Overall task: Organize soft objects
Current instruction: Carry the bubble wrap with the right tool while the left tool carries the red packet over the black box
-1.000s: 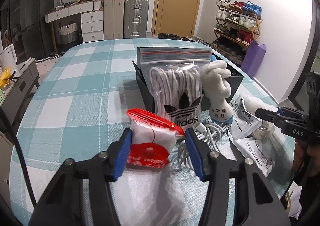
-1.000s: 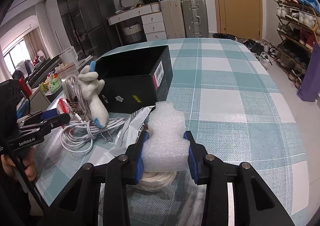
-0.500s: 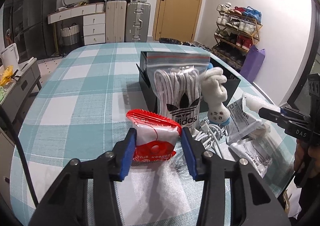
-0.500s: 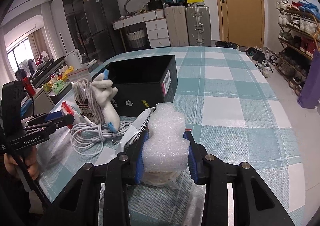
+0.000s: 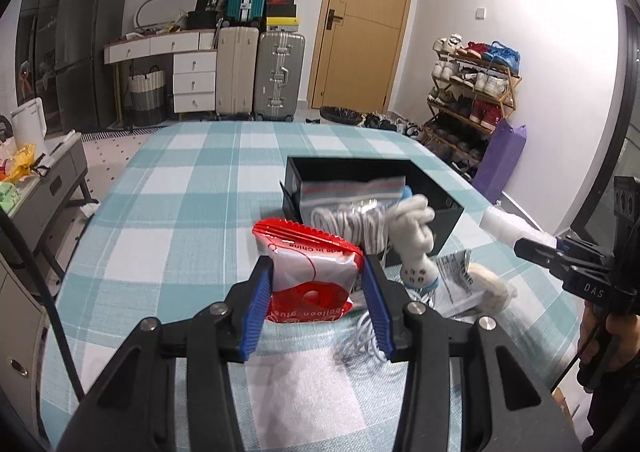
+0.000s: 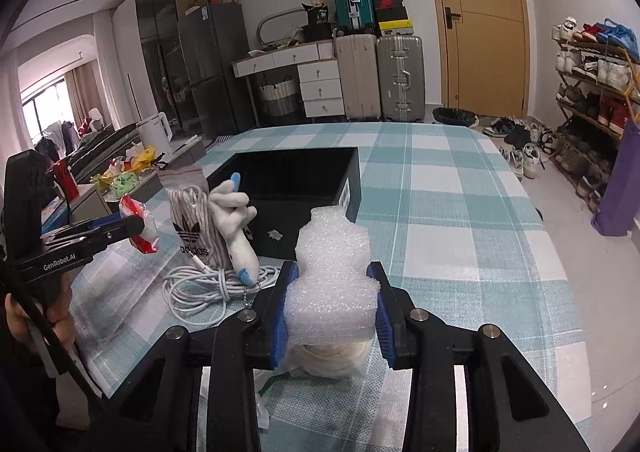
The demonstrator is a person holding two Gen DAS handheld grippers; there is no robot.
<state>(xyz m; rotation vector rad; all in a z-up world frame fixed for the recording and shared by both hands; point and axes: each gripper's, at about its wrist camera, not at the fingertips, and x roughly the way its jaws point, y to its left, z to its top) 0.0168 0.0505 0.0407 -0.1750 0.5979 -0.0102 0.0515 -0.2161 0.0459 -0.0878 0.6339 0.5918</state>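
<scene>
My left gripper (image 5: 318, 294) is shut on a red and white plastic packet (image 5: 310, 276) and holds it above the checked tablecloth; the packet also shows in the right wrist view (image 6: 140, 226). My right gripper (image 6: 331, 312) is shut on a roll of white bubble wrap (image 6: 332, 284), lifted off the table. An open black box (image 6: 288, 192) stands ahead of both grippers. A zip bag of white cord with an Adidas logo (image 6: 190, 220) and a white plush toy (image 6: 236, 228) lean against the box. A coiled white cable (image 6: 200, 288) lies beside them.
A cream soft bundle in clear plastic (image 6: 336, 360) lies under my right gripper. Flat printed plastic bags (image 5: 456, 280) and a white foam sheet (image 5: 308, 392) lie on the cloth. The table's right edge (image 6: 560, 292) is near; a shoe rack (image 5: 472, 92) and suitcases (image 5: 256, 76) stand beyond.
Both grippers have risen from the table with their loads. The red packet and the bubble wrap are now higher above the cloth.
</scene>
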